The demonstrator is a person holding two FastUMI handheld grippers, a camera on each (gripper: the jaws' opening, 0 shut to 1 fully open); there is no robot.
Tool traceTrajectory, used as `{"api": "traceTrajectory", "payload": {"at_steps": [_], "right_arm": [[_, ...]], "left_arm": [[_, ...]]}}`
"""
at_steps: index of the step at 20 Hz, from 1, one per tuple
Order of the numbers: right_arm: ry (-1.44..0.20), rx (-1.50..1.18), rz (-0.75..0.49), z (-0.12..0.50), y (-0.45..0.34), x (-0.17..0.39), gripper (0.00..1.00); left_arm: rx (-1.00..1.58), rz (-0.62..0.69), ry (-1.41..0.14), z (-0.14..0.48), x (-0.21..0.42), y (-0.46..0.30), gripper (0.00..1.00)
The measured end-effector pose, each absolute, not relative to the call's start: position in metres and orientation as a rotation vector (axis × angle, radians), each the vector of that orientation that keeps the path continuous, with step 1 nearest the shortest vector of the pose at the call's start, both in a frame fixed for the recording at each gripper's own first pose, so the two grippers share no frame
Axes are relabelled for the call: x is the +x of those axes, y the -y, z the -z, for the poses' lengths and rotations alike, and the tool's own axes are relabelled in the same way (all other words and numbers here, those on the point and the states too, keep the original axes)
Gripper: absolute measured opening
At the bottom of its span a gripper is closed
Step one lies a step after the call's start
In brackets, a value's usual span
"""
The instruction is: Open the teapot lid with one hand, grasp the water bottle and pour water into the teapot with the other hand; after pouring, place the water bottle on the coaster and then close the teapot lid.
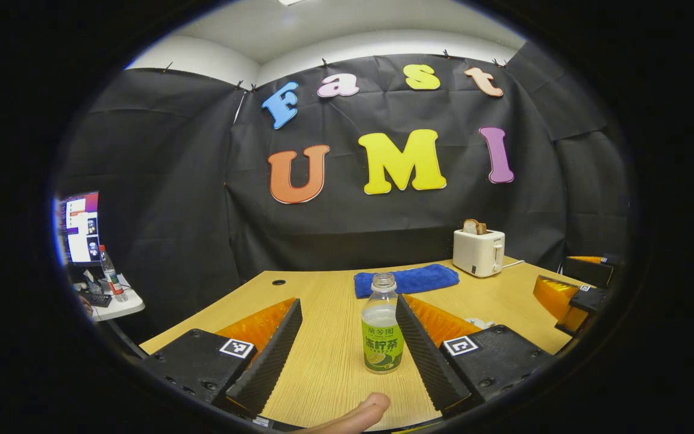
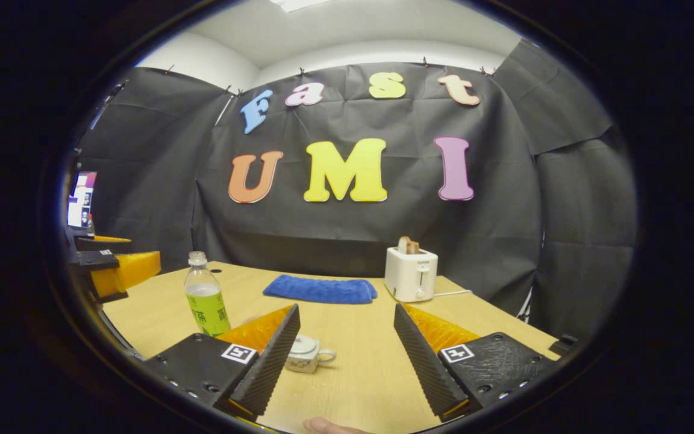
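In the left gripper view, a clear uncapped water bottle [image 1: 382,328] with a green label stands upright on the wooden table [image 1: 323,361]. My left gripper [image 1: 347,301] is open around it, with the bottle close to the right-hand finger and not gripped. In the right gripper view, a small white teapot [image 2: 309,353] sits with its lid on, partly hidden behind the left-hand finger. My right gripper [image 2: 347,308] is open above the table, and the teapot lies just left of the gap. That view has the bottle [image 2: 205,295] farther left.
A blue towel [image 1: 406,280] lies at the back of the table, beside a white toaster [image 1: 478,252] holding a slice of bread. A side table with a monitor [image 1: 79,228] stands off to the left. The other gripper [image 1: 573,295] is at the right edge.
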State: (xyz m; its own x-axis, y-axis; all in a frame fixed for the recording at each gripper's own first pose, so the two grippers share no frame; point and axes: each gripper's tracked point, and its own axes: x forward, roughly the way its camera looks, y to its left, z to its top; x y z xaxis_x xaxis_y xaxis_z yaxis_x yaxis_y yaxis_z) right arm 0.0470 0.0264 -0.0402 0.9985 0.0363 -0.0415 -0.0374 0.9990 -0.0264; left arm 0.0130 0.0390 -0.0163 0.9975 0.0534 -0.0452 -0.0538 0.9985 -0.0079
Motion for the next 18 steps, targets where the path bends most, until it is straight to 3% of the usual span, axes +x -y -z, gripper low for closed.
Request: {"api": "traceTrajectory", "payload": {"at_steps": [12,15,17,18], "right_arm": [[-0.177,-0.042,-0.096,0.108,-0.079,0.118,0.95],[-0.199,-0.055,-0.12,0.119,-0.09,0.129,0.84],[-0.188,-0.059,-0.138,0.122,-0.097,0.136,0.72],[-0.196,-0.066,-0.138,0.127,-0.096,0.139,0.6]], "left_arm": [[-0.023,-0.109,-0.08,0.032,0.026,-0.067,0.98],[-0.02,-0.106,-0.073,0.033,0.029,-0.066,0.98],[-0.013,-0.104,-0.077,0.035,0.031,-0.066,0.98],[-0.011,-0.107,-0.08,0.036,0.031,-0.066,0.98]]}}
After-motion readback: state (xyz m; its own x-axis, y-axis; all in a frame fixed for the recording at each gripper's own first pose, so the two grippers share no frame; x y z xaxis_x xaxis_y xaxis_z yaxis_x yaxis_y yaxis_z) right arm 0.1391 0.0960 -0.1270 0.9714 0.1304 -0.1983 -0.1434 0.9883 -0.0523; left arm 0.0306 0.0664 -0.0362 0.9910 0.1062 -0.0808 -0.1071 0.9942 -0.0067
